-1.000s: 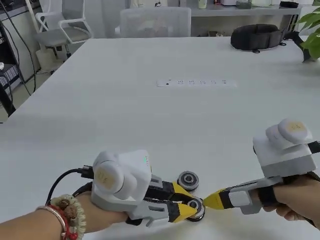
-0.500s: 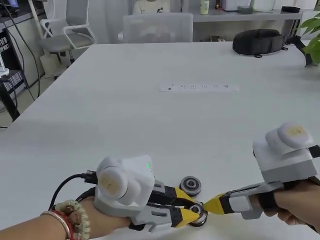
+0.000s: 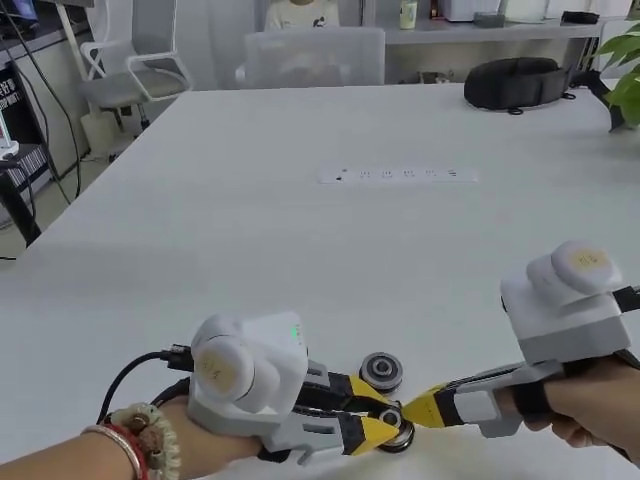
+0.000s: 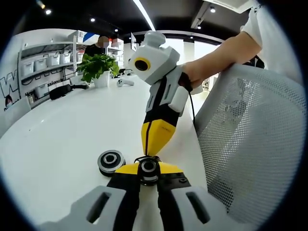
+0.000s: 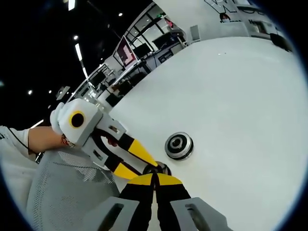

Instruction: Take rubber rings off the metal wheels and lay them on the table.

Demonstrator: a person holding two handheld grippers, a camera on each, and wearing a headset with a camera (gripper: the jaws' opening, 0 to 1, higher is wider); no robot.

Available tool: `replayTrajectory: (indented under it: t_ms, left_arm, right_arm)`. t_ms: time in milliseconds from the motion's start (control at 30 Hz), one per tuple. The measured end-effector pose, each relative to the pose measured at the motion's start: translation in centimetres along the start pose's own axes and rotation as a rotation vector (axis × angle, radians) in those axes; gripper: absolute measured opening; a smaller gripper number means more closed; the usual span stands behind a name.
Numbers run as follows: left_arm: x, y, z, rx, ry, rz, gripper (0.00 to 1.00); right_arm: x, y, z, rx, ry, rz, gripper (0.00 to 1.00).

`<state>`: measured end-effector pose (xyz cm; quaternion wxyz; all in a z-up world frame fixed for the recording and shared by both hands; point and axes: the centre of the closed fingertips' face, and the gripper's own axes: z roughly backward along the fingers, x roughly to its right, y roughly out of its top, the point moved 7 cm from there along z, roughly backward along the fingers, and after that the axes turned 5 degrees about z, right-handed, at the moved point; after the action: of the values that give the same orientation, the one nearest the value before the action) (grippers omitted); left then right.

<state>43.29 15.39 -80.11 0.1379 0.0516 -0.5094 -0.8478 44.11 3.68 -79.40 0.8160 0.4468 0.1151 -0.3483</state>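
left gripper (image 3: 384, 411) at near edge of table (image 3: 250, 200), jaws clamped on either side of a small metal wheel (image 4: 148, 168), yellow tips pressed against its rim; wheel sits low over the surface, whether it touches the surface cannot tell; right gripper (image 3: 413, 408) comes in from the right along the near edge, jaws drawn together with only a thin line between them, pointed yellow tip touching the clamped wheel's rim on the side away from the left gripper; whether that tip has any rubber pinched cannot tell; a hand (image 3: 590, 405) holds the right gripper, a wrist with bead bracelets (image 3: 140, 430) is behind the left one; second wheel (image 3: 381, 368) lies flat on the surface just beyond the clamped one, near it but apart, free of both grippers, black ring (image 4: 101, 163) round its rim; white power strip (image 3: 400, 175) further out, mid-table; black bag (image 3: 515, 80) at far right edge; grey mesh chair (image 3: 315, 55) behind the far edge; green plant (image 3: 625, 75) at far right corner
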Motion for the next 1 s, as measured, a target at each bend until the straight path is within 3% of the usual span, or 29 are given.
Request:
replayTrajectory:
  t_ms: [233, 533, 667, 1000]
  left_arm:
    - [0.0, 0.0, 0.0, 0.001, 0.0, 0.0, 0.08]
    - [0.0, 0.0, 0.0, 0.001, -0.001, 0.0, 0.08]
    - [0.0, 0.0, 0.0, 0.002, 0.0, -0.001, 0.08]
    - [0.0, -0.1, 0.0, 0.002, 0.006, 0.007, 0.08]
  right_arm:
    - [-0.2, 0.1, -0.2, -0.003, 0.006, 0.035, 0.0]
    - [-0.4, 0.2, -0.2, 0.009, 0.023, 0.027, 0.0]
    - [-1.0, 0.8, -0.2, 0.056, 0.082, -0.004, 0.0]
    - [-1.0, 0.4, -0.3, 0.034, 0.048, 0.004, 0.0]
